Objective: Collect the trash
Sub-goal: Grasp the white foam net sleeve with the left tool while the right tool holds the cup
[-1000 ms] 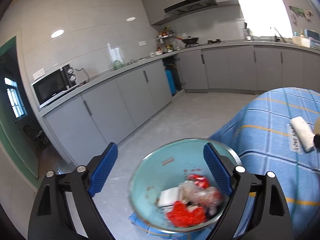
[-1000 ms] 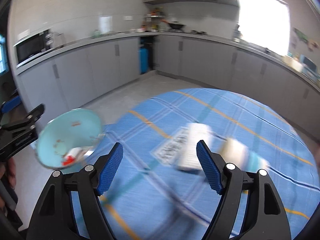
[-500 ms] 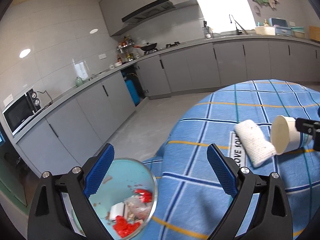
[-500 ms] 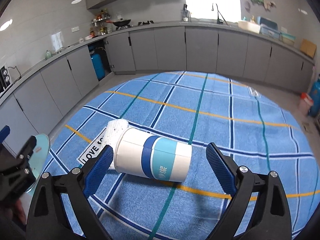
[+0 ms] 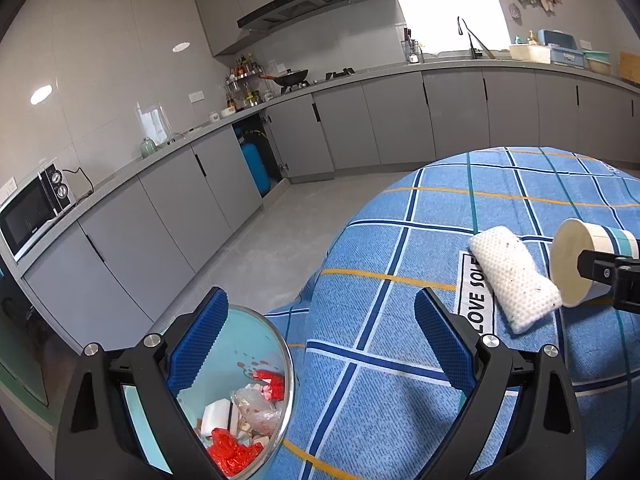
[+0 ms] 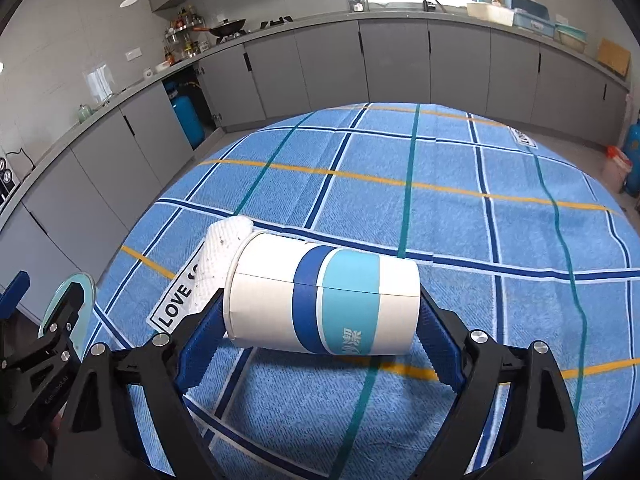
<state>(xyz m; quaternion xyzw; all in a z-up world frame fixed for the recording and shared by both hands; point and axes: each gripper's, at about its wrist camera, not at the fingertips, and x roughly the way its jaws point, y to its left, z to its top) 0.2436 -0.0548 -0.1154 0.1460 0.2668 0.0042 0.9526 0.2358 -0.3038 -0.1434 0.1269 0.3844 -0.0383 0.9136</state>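
A white paper cup (image 6: pixel 320 300) with blue bands lies on its side on the blue checked tablecloth (image 6: pixel 460 216). My right gripper (image 6: pixel 318 344) straddles it lengthwise, blue pads at the cup's rim and base, touching or nearly so. The cup also shows in the left wrist view (image 5: pixel 580 260). A white crumpled paper towel (image 5: pixel 514 280) lies just left of the cup, and it shows behind the cup in the right wrist view (image 6: pixel 218 256). My left gripper (image 5: pixel 320 340) is wide open at the table's left edge. A light blue bin (image 5: pixel 240 396) with red and white trash sits below its left finger.
The round table drops off to a grey floor (image 5: pixel 256 248) on the left. Grey kitchen cabinets (image 5: pixel 168 208) and a counter with a microwave (image 5: pixel 32 208) run along the walls. A white label reading LOVE (image 6: pixel 176 304) is sewn on the cloth.
My right gripper has moved in around the cup and narrowed onto its ends. My left gripper has swung right, from over the bin toward the table.
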